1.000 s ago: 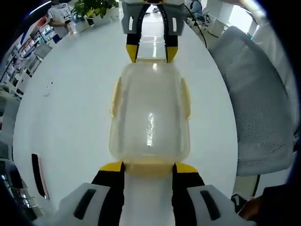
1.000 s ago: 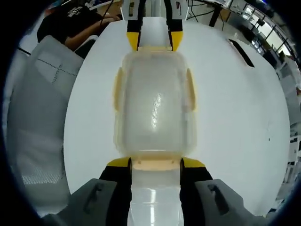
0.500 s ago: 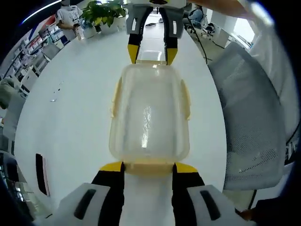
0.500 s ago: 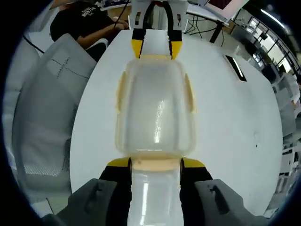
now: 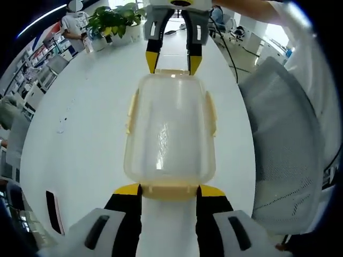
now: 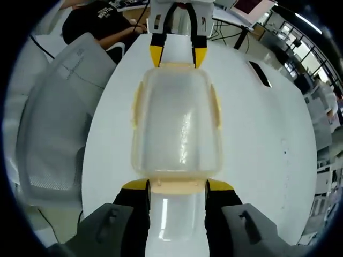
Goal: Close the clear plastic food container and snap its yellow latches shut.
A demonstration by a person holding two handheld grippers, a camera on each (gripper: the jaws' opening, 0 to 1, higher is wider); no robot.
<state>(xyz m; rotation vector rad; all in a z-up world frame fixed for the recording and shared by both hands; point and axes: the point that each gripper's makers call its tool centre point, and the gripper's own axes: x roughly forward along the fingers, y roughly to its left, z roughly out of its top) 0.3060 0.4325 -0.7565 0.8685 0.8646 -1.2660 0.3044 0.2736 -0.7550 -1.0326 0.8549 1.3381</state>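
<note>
The clear plastic container has its lid on and hangs lengthwise between both grippers above the white table. My left gripper has a jaw on each side of the near yellow end latch and grips that end. The right gripper grips the far end the same way. In the right gripper view the container runs from my right gripper to the left gripper. Pale yellow side latches lie against the long walls.
A grey mesh chair stands at the table's edge. A dark flat device lies on the table. A potted plant sits at the far side. A person in a black shirt sits beyond the table.
Both grippers keep the same hold on the container. The table, chair and room have swung behind them, so both views have turned together.
</note>
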